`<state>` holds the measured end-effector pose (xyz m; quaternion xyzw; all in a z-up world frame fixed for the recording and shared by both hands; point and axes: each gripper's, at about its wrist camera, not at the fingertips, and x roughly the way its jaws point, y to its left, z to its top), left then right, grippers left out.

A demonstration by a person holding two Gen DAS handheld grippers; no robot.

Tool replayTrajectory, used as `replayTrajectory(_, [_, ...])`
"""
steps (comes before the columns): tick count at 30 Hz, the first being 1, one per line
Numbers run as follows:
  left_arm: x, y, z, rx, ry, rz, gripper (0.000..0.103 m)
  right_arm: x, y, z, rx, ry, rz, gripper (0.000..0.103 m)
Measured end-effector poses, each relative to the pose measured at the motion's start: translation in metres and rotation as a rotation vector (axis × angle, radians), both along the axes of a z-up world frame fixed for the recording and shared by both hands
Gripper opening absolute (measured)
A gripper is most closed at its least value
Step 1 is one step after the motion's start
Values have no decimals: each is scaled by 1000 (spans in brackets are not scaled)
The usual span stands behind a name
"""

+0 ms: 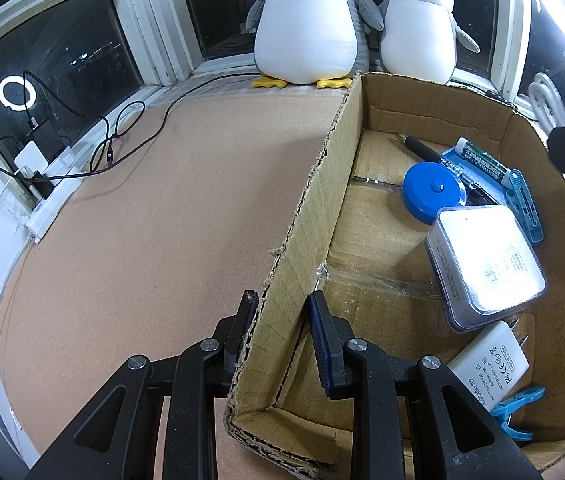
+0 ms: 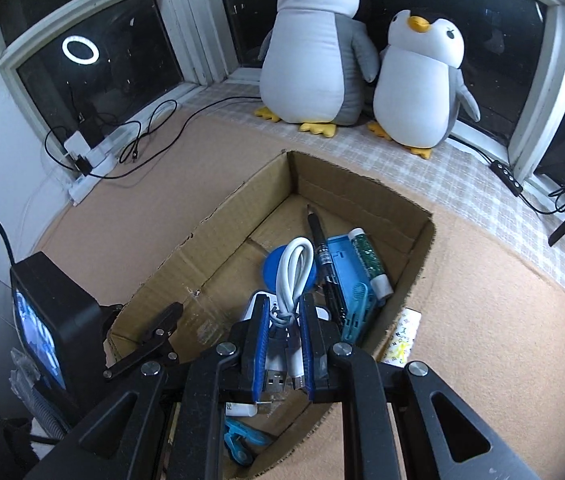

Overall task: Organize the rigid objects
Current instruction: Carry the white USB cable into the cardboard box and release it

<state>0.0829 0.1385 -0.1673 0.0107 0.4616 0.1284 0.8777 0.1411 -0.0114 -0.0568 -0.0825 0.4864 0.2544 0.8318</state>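
Fingers (image 2: 309,336) pinch coiled white cable (image 2: 292,276) above box (image 2: 414,264).

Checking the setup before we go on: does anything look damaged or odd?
The cardboard box has ragged, torn top edges where flaps were ripped off. Nothing is spilled; the items lie loose inside.

A cardboard box (image 1: 314,216) sits on the counter (image 1: 142,220), two plush penguins (image 2: 318,48) behind it by the window. Inside lie a pen (image 1: 422,152), tape measure (image 1: 432,192), adapter (image 1: 490,364) and clips (image 1: 522,204). A power strip (image 1: 54,196) lies far left.
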Motion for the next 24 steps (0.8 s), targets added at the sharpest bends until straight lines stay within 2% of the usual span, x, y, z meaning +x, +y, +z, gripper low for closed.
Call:
replayTrajectory(12, [-1, 0, 0, 0, -1, 0, 27, 9, 18, -17, -55, -6, 6, 13])
replayTrajectory(24, [-1, 0, -1, 0, -1, -1, 28, 9, 18, -22, -67, 2, 19, 14])
